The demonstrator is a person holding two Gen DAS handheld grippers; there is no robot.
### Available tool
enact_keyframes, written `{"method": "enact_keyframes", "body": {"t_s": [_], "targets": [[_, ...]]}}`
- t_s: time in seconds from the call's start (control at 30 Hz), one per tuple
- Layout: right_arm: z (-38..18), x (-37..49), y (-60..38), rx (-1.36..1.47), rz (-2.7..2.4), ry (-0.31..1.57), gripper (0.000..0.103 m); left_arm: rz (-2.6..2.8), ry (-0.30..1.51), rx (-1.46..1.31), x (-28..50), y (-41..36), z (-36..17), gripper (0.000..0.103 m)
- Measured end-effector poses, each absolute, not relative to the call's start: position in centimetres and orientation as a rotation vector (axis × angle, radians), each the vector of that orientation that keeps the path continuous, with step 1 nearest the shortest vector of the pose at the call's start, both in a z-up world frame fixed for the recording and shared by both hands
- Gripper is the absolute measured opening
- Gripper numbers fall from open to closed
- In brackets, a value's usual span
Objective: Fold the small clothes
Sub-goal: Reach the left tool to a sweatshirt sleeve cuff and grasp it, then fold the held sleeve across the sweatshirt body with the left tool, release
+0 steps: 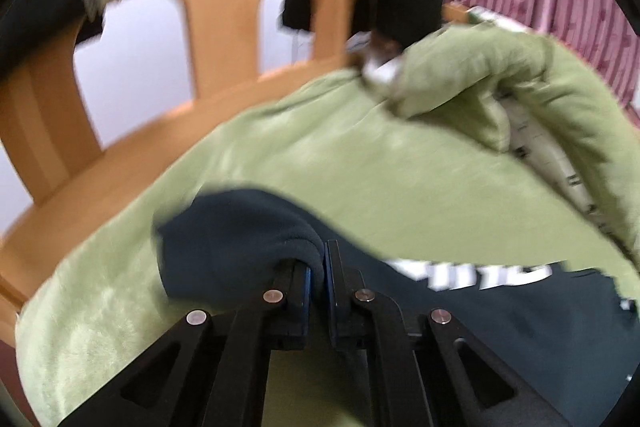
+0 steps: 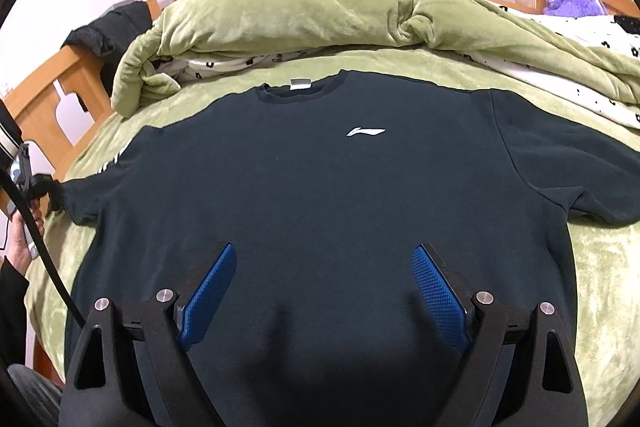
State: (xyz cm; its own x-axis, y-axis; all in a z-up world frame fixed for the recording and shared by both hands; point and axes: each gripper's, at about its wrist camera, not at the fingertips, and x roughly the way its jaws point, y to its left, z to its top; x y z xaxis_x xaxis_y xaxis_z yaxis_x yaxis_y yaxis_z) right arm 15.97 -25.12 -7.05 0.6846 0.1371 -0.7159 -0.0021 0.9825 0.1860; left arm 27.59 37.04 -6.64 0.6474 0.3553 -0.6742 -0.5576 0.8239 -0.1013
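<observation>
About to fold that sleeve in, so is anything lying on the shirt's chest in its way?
Nothing visible does. The dark t-shirt lies flat and bare on the green blanket; the left gripper is shut on its sleeve, and the open right gripper hovers over the hem.

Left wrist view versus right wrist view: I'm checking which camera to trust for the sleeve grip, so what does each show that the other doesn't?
Only the left wrist view shows the left gripper shut on the sleeve end, with fabric bunched between the pads.

Only the right wrist view shows the whole dark t-shirt spread flat, its white logo, and the open right gripper above the hem.

Both show the green blanket and the wooden bed frame.
</observation>
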Motion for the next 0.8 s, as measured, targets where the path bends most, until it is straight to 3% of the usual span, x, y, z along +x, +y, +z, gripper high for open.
{"method": "enact_keyframes", "body": {"t_s": [0.37, 0.8], "targets": [[-4.9, 14.0, -26.6, 0.157, 0.079, 0.735, 0.088, 0.271, 0.595, -0.109, 28.8, 19.8, 1.8, 0.006], [-3.7, 12.0, -32.1, 0.223, 0.005, 0.685, 0.088, 0.025, 0.639, -0.093, 29.8, 0.0, 1.2, 0.006]]}}
